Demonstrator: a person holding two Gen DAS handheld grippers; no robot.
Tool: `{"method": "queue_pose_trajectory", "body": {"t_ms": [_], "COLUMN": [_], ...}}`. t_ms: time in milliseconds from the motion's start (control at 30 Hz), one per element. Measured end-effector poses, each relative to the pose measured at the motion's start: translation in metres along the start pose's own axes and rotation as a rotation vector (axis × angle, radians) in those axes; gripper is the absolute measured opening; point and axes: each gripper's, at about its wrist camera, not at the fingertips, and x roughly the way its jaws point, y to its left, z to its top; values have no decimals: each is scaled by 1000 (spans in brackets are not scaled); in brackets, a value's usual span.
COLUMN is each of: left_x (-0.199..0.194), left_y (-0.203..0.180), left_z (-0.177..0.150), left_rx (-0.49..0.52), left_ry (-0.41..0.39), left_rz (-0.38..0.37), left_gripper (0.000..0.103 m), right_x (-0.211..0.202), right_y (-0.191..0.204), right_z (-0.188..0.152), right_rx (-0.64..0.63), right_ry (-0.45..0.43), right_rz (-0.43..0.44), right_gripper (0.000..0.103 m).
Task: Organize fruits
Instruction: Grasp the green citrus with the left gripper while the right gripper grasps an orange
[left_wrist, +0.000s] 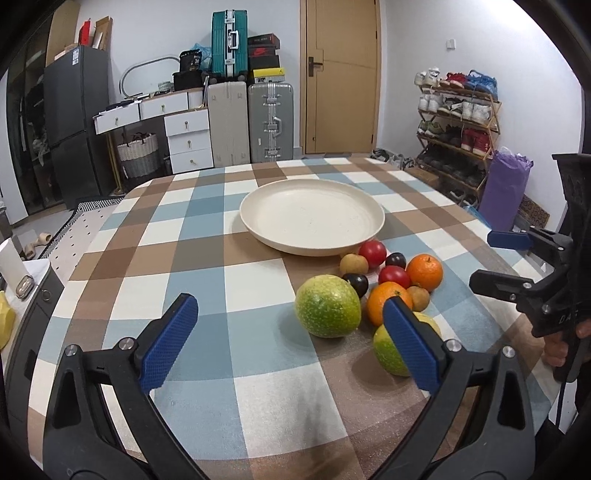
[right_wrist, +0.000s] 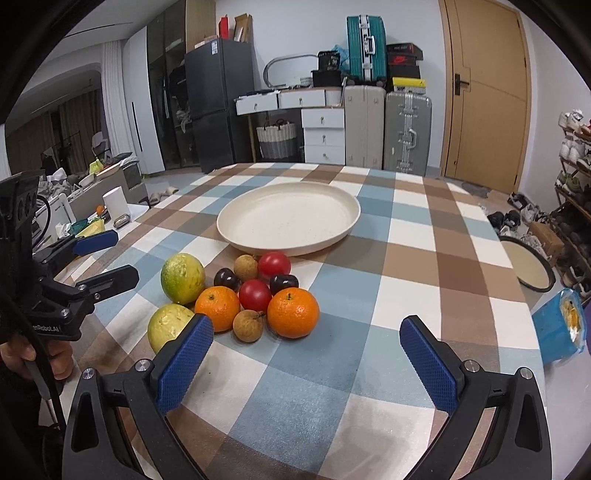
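A cream plate (left_wrist: 312, 219) (right_wrist: 288, 218) sits bare on the checked tablecloth. In front of it lies a cluster of fruit: two green fruits (left_wrist: 328, 306) (right_wrist: 183, 277), two oranges (left_wrist: 424, 272) (right_wrist: 293, 313), two red tomatoes (left_wrist: 372, 252) (right_wrist: 274, 264), dark plums (left_wrist: 356, 283) (right_wrist: 283, 283) and brown longans (left_wrist: 354, 263) (right_wrist: 248, 325). My left gripper (left_wrist: 291, 341) is open and empty, low over the table just short of the green fruits; it also shows in the right wrist view (right_wrist: 110, 258). My right gripper (right_wrist: 306, 363) is open and empty, just short of the oranges; it also shows in the left wrist view (left_wrist: 498, 262).
The table (right_wrist: 406, 258) is round, its edge curving away left and right. Beyond it stand suitcases (left_wrist: 271, 122), white drawers (left_wrist: 188, 140), a dark fridge (left_wrist: 75, 122), a shoe rack (left_wrist: 458, 129) and a door (left_wrist: 341, 74). A blue packet (right_wrist: 557, 328) lies at the table's right edge.
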Motion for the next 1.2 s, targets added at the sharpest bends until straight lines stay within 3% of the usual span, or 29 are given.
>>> {"method": "queue_pose_trajectory", "body": {"t_ms": [300,533,900,1100,1200], "left_x": [25,41,67,79,81], "left_y": [7,2,1,-1,-1], "left_z": [8,12,11,7,7], "left_rx": [-51,-44,-74,-95,-106], "left_ry": [65,117,219,270,273], "left_rz": [-26,-49,-136,-208,-217], "left_gripper": [100,99,75,49,48], "right_x": [22,43,62,65,68], "right_y": [-5,-9,-11,-14,-15], "right_z": [6,11,14,15,15], "right_rx": [19,38,63,76,88], "right_ry": [79,129,168,174,183], "right_rz": [38,22,59,92,114], "right_gripper": [98,87,75,66,56]}}
